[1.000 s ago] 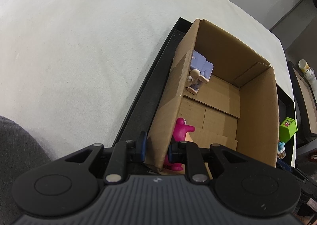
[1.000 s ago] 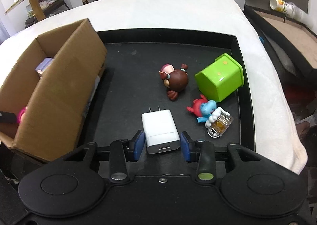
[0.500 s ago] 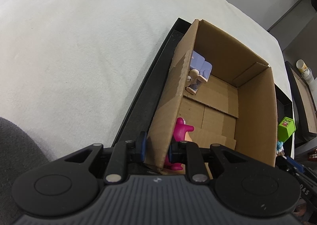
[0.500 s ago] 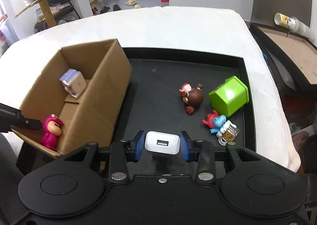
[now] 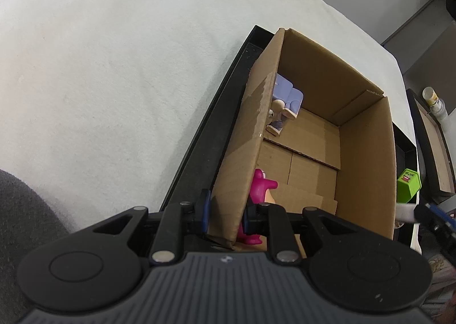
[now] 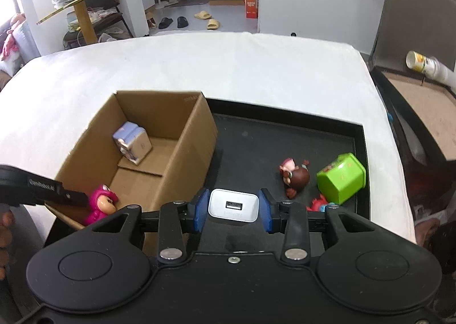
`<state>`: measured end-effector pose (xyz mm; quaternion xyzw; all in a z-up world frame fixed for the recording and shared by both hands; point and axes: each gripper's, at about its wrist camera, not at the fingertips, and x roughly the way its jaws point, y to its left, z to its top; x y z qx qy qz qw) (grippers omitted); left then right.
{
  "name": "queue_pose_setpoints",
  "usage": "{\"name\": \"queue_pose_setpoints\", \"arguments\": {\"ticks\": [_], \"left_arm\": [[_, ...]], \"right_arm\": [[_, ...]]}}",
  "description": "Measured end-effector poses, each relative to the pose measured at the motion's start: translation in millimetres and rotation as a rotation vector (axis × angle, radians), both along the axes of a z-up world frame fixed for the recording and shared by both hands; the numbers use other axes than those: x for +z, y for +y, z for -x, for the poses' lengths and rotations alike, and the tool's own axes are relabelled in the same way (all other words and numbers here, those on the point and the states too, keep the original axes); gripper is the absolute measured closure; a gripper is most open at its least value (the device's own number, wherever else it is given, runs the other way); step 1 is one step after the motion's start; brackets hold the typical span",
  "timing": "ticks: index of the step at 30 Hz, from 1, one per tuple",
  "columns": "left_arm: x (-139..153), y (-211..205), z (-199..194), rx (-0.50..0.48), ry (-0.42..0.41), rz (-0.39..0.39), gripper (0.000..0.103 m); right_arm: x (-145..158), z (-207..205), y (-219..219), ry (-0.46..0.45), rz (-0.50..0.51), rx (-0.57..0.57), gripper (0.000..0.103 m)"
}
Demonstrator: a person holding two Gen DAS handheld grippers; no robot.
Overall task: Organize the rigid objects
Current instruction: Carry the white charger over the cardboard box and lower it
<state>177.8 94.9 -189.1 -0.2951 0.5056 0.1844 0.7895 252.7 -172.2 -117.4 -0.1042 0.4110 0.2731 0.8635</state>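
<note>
My right gripper (image 6: 233, 208) is shut on a white USB charger (image 6: 233, 205) and holds it above the black tray (image 6: 285, 121), just right of the cardboard box (image 6: 182, 135). My left gripper (image 5: 226, 214) is shut on the box's near-left wall (image 5: 242, 153). Inside the box lie a pink figurine (image 6: 101, 204), which also shows in the left wrist view (image 5: 260, 185), and a small purple-and-white box (image 6: 132, 145). On the tray sit a brown-and-pink figurine (image 6: 295, 175), a green cube (image 6: 340, 178) and a red-and-blue figurine (image 6: 320, 202), partly hidden by my right gripper.
The tray rests on a white cloth-covered surface (image 6: 228, 67). A second dark tray with a brown bottom (image 6: 421, 101) and a paper cup (image 6: 421, 63) stand to the right. My right gripper's tip and charger show at the right edge of the left wrist view (image 5: 410, 211).
My right gripper has lifted the charger off the tray and risen higher, moving left toward the box. My left gripper stays shut on the box wall.
</note>
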Motion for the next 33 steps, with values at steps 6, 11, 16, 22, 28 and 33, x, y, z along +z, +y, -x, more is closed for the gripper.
{"name": "queue_pose_setpoints", "arguments": {"ticks": [6, 11, 16, 22, 28, 33], "left_arm": [[-1, 3, 1, 0.004, -0.006, 0.019, 0.083], [-2, 3, 1, 0.001, -0.011, 0.026, 0.082], [-2, 4, 2, -0.004, -0.015, 0.031, 0.082], [-2, 6, 3, -0.007, -0.017, 0.032, 0.082], [-2, 7, 3, -0.010, -0.018, 0.037, 0.082], [-1, 7, 3, -0.014, -0.020, 0.038, 0.082]], "right_arm": [[20, -3, 16, -0.030, -0.013, 0.003, 0.066], [36, -4, 34, -0.060, -0.011, 0.027, 0.066], [44, -2, 53, -0.078, -0.006, 0.063, 0.066], [43, 0, 74, -0.072, 0.003, 0.101, 0.066], [33, 1, 91, -0.048, 0.017, 0.133, 0.066], [25, -4, 106, -0.025, 0.032, 0.161, 0.066]]}}
